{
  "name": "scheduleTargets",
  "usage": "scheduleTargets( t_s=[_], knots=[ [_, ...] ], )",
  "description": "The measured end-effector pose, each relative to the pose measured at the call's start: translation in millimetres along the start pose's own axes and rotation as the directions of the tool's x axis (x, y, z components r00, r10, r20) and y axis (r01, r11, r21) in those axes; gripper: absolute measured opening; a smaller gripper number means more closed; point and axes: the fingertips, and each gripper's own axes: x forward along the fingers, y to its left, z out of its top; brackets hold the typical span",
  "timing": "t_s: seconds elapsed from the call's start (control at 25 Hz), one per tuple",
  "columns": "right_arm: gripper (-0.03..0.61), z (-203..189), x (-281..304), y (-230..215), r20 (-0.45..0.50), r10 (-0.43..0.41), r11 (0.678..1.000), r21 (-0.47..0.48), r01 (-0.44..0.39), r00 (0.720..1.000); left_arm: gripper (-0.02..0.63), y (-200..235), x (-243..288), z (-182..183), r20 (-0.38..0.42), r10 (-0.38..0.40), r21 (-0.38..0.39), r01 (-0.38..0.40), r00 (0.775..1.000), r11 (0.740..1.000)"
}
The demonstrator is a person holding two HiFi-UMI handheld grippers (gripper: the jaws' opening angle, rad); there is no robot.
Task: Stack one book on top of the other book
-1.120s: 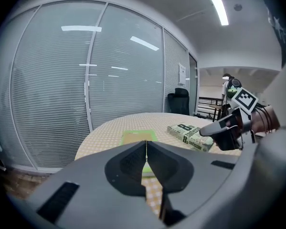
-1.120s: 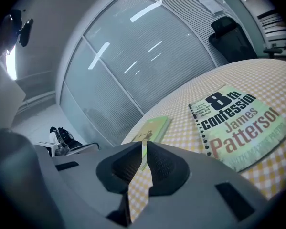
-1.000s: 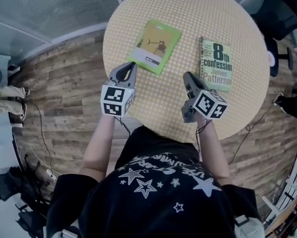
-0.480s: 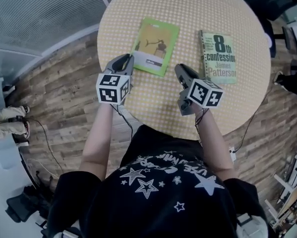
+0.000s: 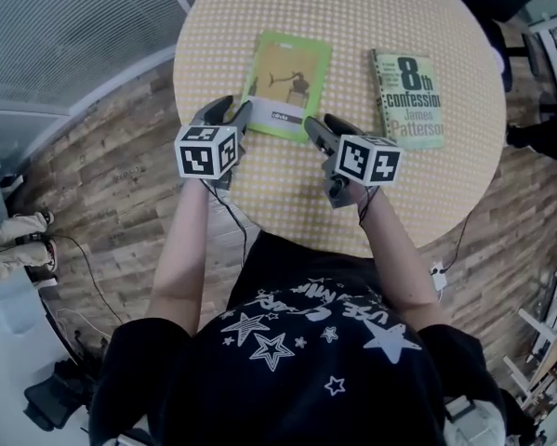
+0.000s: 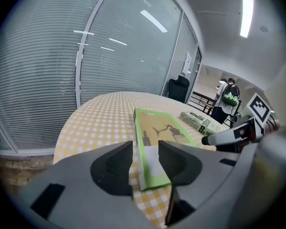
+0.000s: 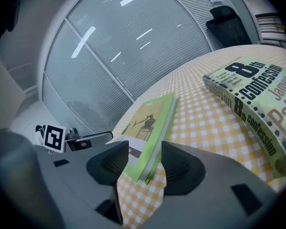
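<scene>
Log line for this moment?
left gripper: jaws just opened, green book corner between, ungripped | right gripper: same | 8th Confession book: untouched

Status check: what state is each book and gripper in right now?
Green book: lying flat, cover up, not lifted.
8th Confession book: lying flat, cover up, untouched.
Left gripper: open, jaws just been opening; green book's corner between them, ungripped.
Right gripper: open, jaws just been opening; green book's corner between them, ungripped.

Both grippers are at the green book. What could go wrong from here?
1. The left gripper and right gripper have just been opening their jaws. Each frames a near corner of the green book, neither pinching it yet. Corner-only grips may let this thin book sag or slip.
2. Uneven closing could shove it askew on the table.
</scene>
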Motion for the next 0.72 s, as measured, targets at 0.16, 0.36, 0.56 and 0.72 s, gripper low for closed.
scheduleTargets(
  t_s=[0.16,0.36,0.56,0.72],
  knots=[
    [0.198,-1.6,13.2,0.7,-0.019,-0.01,0.999,0.035,0.011,1.0,0.167,5.6,11.7,-8.6,-0.056,-0.024,-0.045,0.021,0.998,0.999],
    [0.198,-6.4,28.9,-3.4,-0.05,-0.05,0.996,0.076,0.053,0.998,0.171,8.2,26.5,-13.2,-0.091,-0.077,-0.109,0.067,0.993,0.992],
    [0.198,-6.8,33.7,-9.7,-0.065,-0.075,0.993,0.088,0.081,0.995,0.177,4.3,33.6,-15.5,-0.096,-0.131,-0.178,0.113,0.987,0.978],
    [0.198,-8.5,37.0,-12.2,-0.071,-0.078,0.99,0.114,0.086,0.994,0.187,4.0,36.7,-15.8,-0.101,-0.161,-0.209,0.137,0.982,0.968]
  ],
)
